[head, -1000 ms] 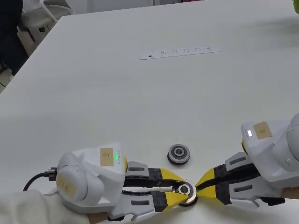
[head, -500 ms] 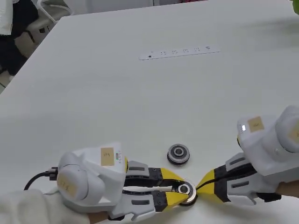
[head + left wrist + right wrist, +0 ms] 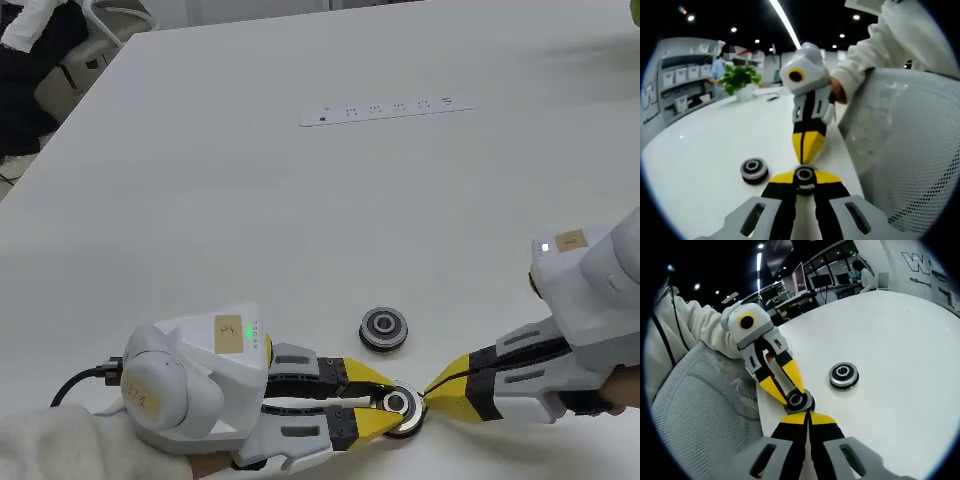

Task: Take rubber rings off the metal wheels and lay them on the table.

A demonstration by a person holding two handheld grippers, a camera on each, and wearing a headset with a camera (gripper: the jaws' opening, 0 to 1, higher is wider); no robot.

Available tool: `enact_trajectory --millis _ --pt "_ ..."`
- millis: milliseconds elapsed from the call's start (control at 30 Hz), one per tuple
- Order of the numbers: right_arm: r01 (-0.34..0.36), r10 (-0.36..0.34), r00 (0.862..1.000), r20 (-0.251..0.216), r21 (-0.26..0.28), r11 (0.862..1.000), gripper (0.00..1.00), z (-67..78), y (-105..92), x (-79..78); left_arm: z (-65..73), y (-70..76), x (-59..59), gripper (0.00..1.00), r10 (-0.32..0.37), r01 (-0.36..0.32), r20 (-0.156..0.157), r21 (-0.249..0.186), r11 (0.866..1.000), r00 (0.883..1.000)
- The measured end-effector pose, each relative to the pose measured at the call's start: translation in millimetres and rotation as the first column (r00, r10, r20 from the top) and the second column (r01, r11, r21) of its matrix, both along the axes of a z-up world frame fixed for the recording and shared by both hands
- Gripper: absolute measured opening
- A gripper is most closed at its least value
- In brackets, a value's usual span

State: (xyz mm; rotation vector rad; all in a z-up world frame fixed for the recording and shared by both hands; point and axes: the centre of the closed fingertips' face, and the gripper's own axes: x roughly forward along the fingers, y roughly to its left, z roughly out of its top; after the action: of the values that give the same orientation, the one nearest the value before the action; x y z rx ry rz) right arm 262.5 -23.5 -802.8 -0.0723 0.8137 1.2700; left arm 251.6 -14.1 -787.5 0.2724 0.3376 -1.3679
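Observation:
My left gripper (image 3: 392, 403) lies low at the table's near edge, shut on a small metal wheel (image 3: 398, 405) held between its yellow tips. In the left gripper view the same wheel (image 3: 804, 175) sits between my jaws. My right gripper (image 3: 430, 390) reaches in from the right. Its jaws are pressed together at that wheel's rim, where the rubber ring (image 3: 805, 407) runs. A second wheel (image 3: 383, 329) with a black rubber ring lies flat on the white table (image 3: 250, 220) just beyond, also in the gripper views as the second wheel (image 3: 754, 169) (image 3: 843, 375).
A flush socket strip (image 3: 385, 109) crosses the table's far middle. A chair (image 3: 100, 25) stands past the far-left corner. The near table edge runs just under both grippers, with a mesh chair back (image 3: 700, 410) beside it. A potted plant (image 3: 739, 80) stands far along the table.
The right gripper's body has swung right and lower while its tips stayed at the held wheel. The left gripper and the second wheel have not moved.

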Motion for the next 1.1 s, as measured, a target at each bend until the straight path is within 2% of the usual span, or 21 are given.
enact_trajectory --millis 133,300,400,433,467,500,533,700,1100 --pt "0.043 -0.040 0.997 -0.070 0.039 0.998 0.00 1.9 2.0 -1.2 -0.2 0.6 0.0 0.13 -0.001 0.001 0.000 -0.001 1.000 1.000" --pt "0.084 -0.074 0.988 -0.132 0.068 0.994 0.00 1.7 1.6 -1.3 -0.6 1.2 0.0 0.13 -0.002 0.002 0.002 0.001 1.000 1.000" --pt "0.097 -0.084 0.985 -0.148 0.081 0.992 0.00 3.2 1.8 -0.6 -0.8 1.4 0.1 0.13 -0.002 0.002 0.003 0.001 1.000 1.000" --pt "0.102 -0.088 0.985 -0.152 0.093 0.990 0.00 5.4 2.8 -0.4 -0.7 1.2 0.1 0.13 -0.003 0.003 0.003 0.001 1.000 1.000" --pt "0.120 -0.095 0.979 -0.179 0.134 0.984 0.00 12.0 7.9 -0.5 -0.7 1.2 0.1 0.13 -0.003 0.003 0.003 0.001 1.000 1.000" --pt "0.113 -0.095 0.981 -0.171 0.098 0.989 0.00 7.2 5.3 -0.5 -0.8 1.3 0.2 0.13 -0.003 0.003 0.003 0.001 1.000 1.000" --pt "0.087 -0.074 0.989 -0.132 0.095 0.992 0.00 8.1 6.4 -1.1 -0.9 1.5 0.2 0.13 -0.003 0.003 0.003 0.002 1.000 1.000" --pt "0.100 -0.083 0.985 -0.154 0.103 0.990 0.00 9.0 8.1 -3.0 -1.5 2.3 0.6 0.13 -0.004 0.004 0.004 0.002 1.000 1.000" --pt "0.082 -0.066 0.987 -0.144 0.110 0.991 0.00 11.8 12.9 -6.4 -0.8 0.8 -0.3 0.13 -0.005 0.005 0.005 0.003 1.000 1.000"
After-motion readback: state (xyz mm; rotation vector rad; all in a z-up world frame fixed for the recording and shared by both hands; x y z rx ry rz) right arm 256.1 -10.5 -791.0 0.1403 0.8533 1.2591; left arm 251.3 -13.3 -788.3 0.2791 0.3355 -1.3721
